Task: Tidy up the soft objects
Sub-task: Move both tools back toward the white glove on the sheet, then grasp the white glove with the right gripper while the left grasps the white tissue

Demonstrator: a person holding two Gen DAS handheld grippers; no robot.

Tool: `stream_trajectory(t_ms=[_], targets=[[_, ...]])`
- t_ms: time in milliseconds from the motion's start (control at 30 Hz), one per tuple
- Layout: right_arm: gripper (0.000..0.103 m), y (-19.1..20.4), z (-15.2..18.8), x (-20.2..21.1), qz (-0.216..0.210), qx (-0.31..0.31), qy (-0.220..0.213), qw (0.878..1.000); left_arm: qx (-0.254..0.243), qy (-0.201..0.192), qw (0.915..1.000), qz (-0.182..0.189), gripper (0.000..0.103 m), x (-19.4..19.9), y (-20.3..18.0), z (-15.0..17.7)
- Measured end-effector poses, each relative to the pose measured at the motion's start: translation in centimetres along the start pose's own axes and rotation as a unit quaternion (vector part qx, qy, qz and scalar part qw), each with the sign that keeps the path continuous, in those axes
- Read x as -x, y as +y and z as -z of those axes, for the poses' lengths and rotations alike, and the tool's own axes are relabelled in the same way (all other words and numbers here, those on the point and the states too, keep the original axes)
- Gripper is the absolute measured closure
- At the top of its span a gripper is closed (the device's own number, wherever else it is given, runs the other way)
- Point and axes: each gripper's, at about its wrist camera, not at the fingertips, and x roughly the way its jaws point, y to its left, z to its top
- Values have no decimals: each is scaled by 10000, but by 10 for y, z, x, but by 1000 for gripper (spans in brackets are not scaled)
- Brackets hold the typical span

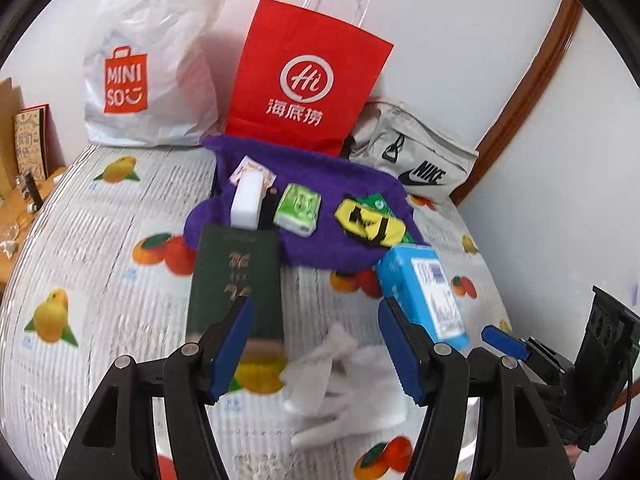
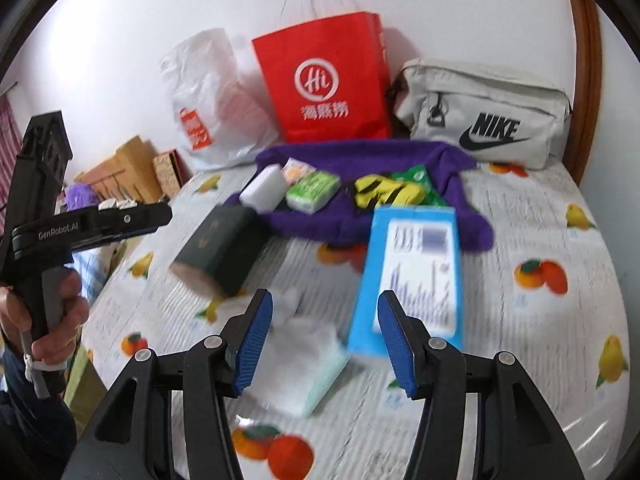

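Note:
A purple towel [image 1: 320,240] [image 2: 360,216] lies on the fruit-print bed, carrying a white sponge [image 1: 248,200] [image 2: 262,188], a green tissue pack [image 1: 298,210] [image 2: 312,192] and a yellow-black folded item [image 1: 370,222] [image 2: 384,192]. Nearer lie a dark green book [image 1: 236,280] [image 2: 220,248], a blue box [image 1: 424,292] [image 2: 412,272] and crumpled white cloth [image 1: 340,380] [image 2: 304,360]. My left gripper [image 1: 316,344] hovers open above the cloth, holding nothing. My right gripper [image 2: 324,340] is open too, over the cloth and the box's near end.
Against the wall stand a white Miniso plastic bag [image 1: 148,72] [image 2: 208,112], a red paper bag [image 1: 312,76] [image 2: 324,80] and a grey Nike pouch [image 1: 416,160] [image 2: 488,120]. A cluttered wooden side table [image 1: 16,200] sits left of the bed. A hand [image 2: 52,300] holds the left gripper's handle.

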Motion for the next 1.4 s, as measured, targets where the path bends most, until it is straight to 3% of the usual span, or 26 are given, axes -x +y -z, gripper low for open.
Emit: stream_trajectory(t_ms=[233, 500, 700, 833, 1200, 1267, 1367, 1400], targets=[[48, 10, 34, -1, -117, -217, 163, 9996, -54, 77, 10000, 28, 40, 11, 4, 24], [48, 19, 46, -11, 62, -179, 218, 9996, -21, 159, 9998, 122, 40, 10, 10, 41], [48, 26, 56, -29, -10, -162, 417, 9990, 14, 225, 9994, -272, 40, -1, 29, 52], [40, 32, 62, -47, 85, -95, 576, 9983, 114, 371, 9989, -278, 40, -8, 45, 62], [30, 33, 69, -88, 460, -338, 633, 9964, 117, 638, 9972, -364, 40, -27, 63, 75], [33, 39, 70, -92, 636, -148, 567, 9963, 93, 670, 9971, -349, 40, -31, 62, 75], [52, 51, 74, -96, 987, 386, 545, 9929, 19, 703, 9969, -348, 40, -35, 57, 74], [64, 52, 74, -95, 908, 435, 534, 9935, 6, 709, 9969, -352, 40, -36, 56, 74]])
